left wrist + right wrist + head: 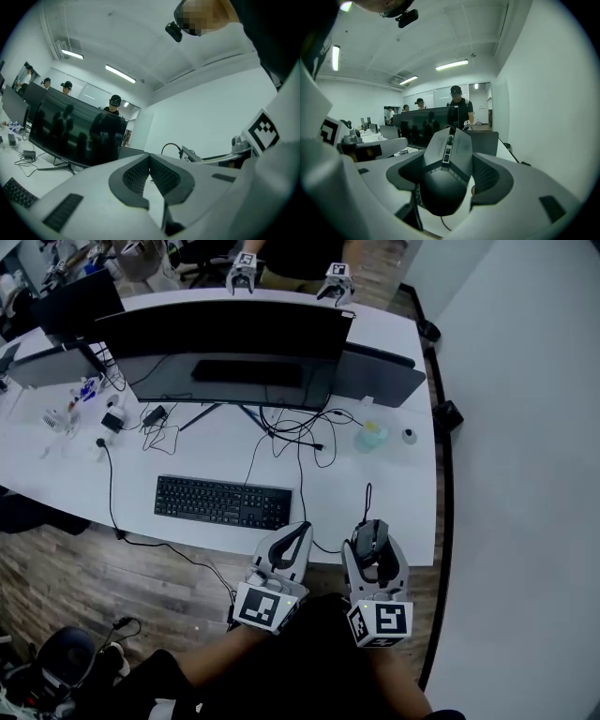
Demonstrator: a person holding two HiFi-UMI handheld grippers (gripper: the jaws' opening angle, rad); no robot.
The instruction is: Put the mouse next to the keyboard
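Mouse (pixel 444 176) clamped in R gripper (pixel 373 542) | L gripper (pixel 291 547) jaws together, empty | keyboard (pixel 223 501) left of mouse, apart

The jaws of the right gripper (pixel 373 546) cover the flanks of the mouse (pixel 444 185). The left gripper view's edge cuts off the keyboard (pixel 16 193); clutter (pixel 58 418) at the far left of the surface (pixel 394 493) is too small to tell

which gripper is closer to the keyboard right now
Left. The left gripper hangs just off the keyboard's near right corner, jaws shut and empty; the right gripper, holding the mouse, is farther out to the right.
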